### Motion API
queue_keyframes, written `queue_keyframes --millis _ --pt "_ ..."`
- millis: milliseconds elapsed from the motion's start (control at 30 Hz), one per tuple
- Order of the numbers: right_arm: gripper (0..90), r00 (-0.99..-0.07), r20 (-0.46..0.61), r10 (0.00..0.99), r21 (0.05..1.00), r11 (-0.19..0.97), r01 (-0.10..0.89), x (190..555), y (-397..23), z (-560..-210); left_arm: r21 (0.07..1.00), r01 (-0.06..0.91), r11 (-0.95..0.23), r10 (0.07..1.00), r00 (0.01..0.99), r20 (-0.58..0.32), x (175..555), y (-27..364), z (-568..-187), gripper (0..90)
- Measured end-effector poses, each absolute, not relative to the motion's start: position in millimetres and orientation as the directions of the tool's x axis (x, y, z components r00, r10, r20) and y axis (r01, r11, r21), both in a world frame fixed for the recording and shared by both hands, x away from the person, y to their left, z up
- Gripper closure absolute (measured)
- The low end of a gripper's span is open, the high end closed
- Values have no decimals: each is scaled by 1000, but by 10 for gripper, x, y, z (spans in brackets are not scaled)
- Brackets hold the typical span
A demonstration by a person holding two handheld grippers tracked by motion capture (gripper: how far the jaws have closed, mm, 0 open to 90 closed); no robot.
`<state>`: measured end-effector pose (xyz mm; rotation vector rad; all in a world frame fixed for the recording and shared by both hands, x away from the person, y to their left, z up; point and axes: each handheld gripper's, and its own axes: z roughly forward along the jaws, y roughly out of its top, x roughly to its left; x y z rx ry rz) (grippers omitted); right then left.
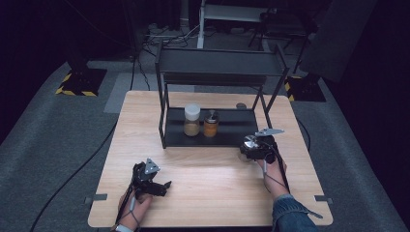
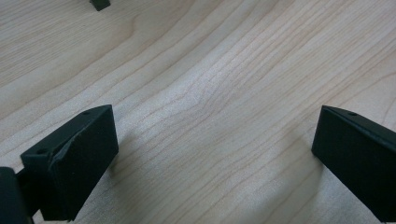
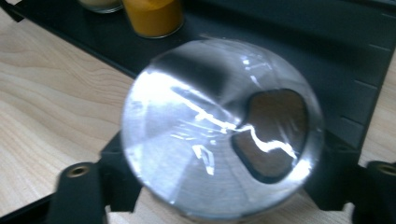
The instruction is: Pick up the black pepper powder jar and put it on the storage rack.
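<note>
Nearest us, the left gripper (image 2: 210, 154) rests open by the bench's (image 1: 212, 193) near-left edge; our right gripper (image 1: 252, 147) clasps the silver-lidded jar (image 3: 222, 128), not yet shelved on the rack (image 1: 227, 130).

dark room, grey carpet (image 1: 58, 145), wooden table (image 1: 212, 193) lit from above.

Two jars (image 1: 192, 121) stand side by side on the rack's lower shelf (image 1: 232, 130).
</note>
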<state>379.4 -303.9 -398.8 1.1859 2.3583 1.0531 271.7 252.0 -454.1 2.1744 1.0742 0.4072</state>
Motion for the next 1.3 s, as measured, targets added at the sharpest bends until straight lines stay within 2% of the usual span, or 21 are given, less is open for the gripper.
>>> queue_keyframes --millis 433,900,1300 --pt "304 -634 -11 773 698 459 549 3773 -2864 -3793 686 582 -437 791 612 -16 2716 2519 -4541 0" --pt "305 -649 -47 759 715 480 509 3832 -2751 -3297 685 581 -439 790 613 -15 2718 2520 -4540 0" --pt "305 -649 -70 757 715 492 497 4076 -2540 -2979 686 582 -437 790 613 -16 2718 2521 -4541 0"
